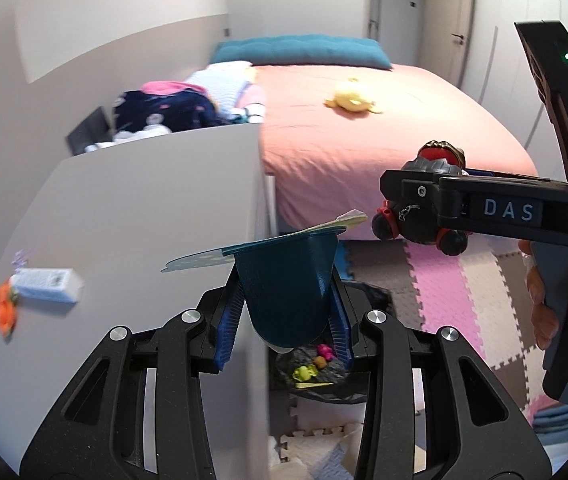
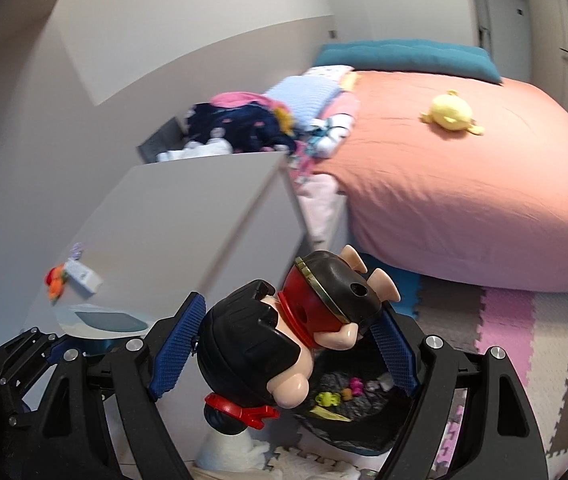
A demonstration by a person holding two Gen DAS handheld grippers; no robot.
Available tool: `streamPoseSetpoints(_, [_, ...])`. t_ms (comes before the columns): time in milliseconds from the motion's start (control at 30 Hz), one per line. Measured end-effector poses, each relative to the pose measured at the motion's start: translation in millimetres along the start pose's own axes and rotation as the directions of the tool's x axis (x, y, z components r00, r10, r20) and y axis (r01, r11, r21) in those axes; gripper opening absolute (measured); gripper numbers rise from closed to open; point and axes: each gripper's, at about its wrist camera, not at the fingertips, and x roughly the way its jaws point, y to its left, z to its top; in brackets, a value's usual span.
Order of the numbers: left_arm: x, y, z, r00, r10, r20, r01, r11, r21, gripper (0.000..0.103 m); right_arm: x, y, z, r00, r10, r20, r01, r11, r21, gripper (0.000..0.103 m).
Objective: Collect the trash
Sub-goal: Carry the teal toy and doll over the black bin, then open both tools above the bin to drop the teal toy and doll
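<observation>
Both your grippers are loaded beside the white table (image 1: 143, 200).
Left gripper (image 1: 284, 320) clamps the blue cup (image 1: 288, 284) upright, lid flap toward the table; right gripper (image 2: 284, 344) clamps the toy figure (image 2: 284, 328), head toward the bed (image 2: 464, 176), above the trash bag (image 2: 348, 412).

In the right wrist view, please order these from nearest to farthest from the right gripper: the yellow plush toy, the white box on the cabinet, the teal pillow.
1. white box, left on the cabinet top.
2. yellow plush toy, right, on the bed.
3. teal pillow, at the bed's head.

right gripper holds the toy figure.
</observation>
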Motion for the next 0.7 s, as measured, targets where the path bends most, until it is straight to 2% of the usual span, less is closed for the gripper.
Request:
streamPoseSetpoints(333, [48, -41, 16, 0.995, -0.064, -0.078, 0.069, 0.996, 0.063, 0.040, 16, -66, -1, 0.995, -0.087, -0.043, 0.091, 0.992, 0.092, 0.082])
streamPoseSetpoints(367, [52, -43, 16, 0.993, -0.073, -0.093, 0.079, 0.995, 0.059, 0.045, 21, -70, -1, 0.994, -0.087, -0.060, 0.093, 0.991, 0.099, 0.082])
streamPoseSetpoints(400, [59, -42, 18, 0.991, -0.075, -0.111, 0.082, 0.995, 0.056, 0.072, 27, -75, -2, 0.993, -0.086, -0.085, 0.095, 0.990, 0.107, 0.083])
streamPoseSetpoints(433, [63, -42, 20, 0.992, -0.055, -0.114, 0.062, 0.997, 0.056, 0.088, 31, -79, -3, 0.991, -0.088, -0.101, 0.100, 0.989, 0.112, 0.094])
streamPoseSetpoints(467, [61, -43, 20, 0.995, -0.034, -0.094, 0.040, 0.997, 0.063, 0.097, 34, -82, -3, 0.989, -0.100, -0.112, 0.113, 0.986, 0.119, 0.101])
streamPoseSetpoints(500, [60, -44, 20, 0.998, -0.014, -0.069, 0.020, 0.997, 0.079, 0.097, 34, -86, -4, 0.986, -0.132, -0.105, 0.144, 0.982, 0.120, 0.101])
streamPoseSetpoints(567, [60, -41, 22, 0.998, 0.014, -0.067, -0.008, 0.996, 0.093, 0.097, 32, -89, -4, 0.979, -0.188, -0.081, 0.196, 0.975, 0.108, 0.101])
streamPoseSetpoints(700, [58, -30, 24, 0.998, 0.028, -0.062, -0.023, 0.997, 0.075, 0.097, 30, -97, -3, 0.977, -0.203, -0.065, 0.210, 0.969, 0.131, 0.101])
